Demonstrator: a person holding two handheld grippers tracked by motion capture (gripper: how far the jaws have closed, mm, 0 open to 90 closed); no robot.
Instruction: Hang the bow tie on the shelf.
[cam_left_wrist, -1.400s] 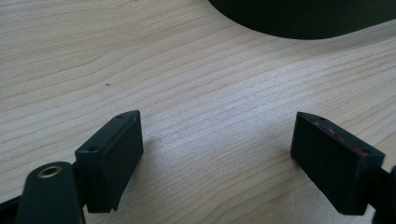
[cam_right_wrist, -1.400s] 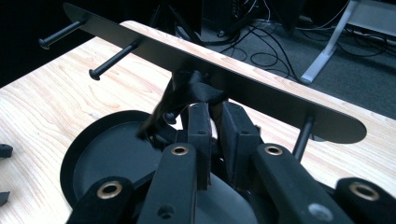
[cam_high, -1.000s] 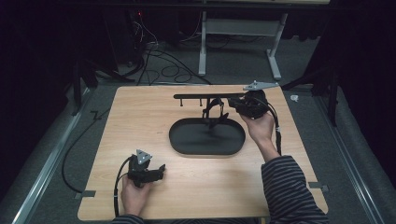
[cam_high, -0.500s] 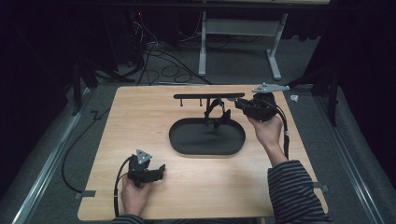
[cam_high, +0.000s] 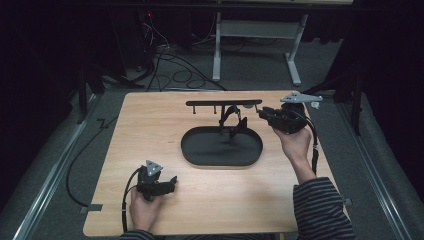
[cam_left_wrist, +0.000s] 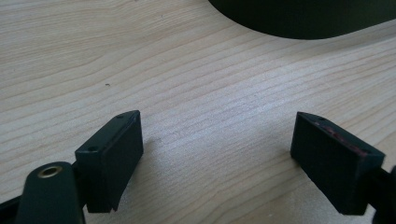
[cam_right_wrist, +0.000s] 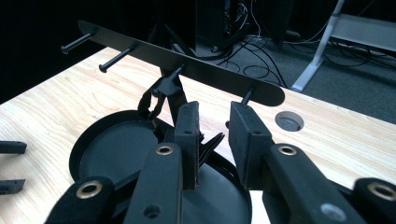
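High view
- Table (cam_high: 150, 125): light wooden top, seen from above.
- Stand (cam_high: 223, 103): a black rack with an oval tray base (cam_high: 200, 150) near the middle of the table, an upright post, and a flat crossbar with pegs on top.
- Strap (cam_high: 231, 114): a small dark looped item hanging on the post under the crossbar, over the far part of the tray.
- Right gripper (cam_high: 265, 114): held in the person's right hand (cam_high: 295, 142) at the right end of the stand, jaws pointing left toward the post and the hanging item, just beside them but apart.
- Left gripper (cam_high: 172, 181): held in the left hand (cam_high: 145, 207) near the table's front edge, well apart from the stand, resting low on the wood.

Left gripper view
- Jaws: 2 black pads standing wide apart, with bare wood between them and nothing gripped.
- Tray (cam_left_wrist: 303, 18): its dark curved rim shows at the top.

Right gripper view
- Jaws: parted by a narrow gap, having just been opening; no thing sits between the pads.
- Crossbar (cam_right_wrist: 196, 67): runs across above the jaws, with 4 pegs sticking out toward the camera.
- Strap (cam_right_wrist: 156, 100): hangs from the post just beyond the left jaw, over the tray (cam_right_wrist: 112, 154).
- Hole (cam_right_wrist: 288, 120): a round opening in the tabletop, right of the stand.
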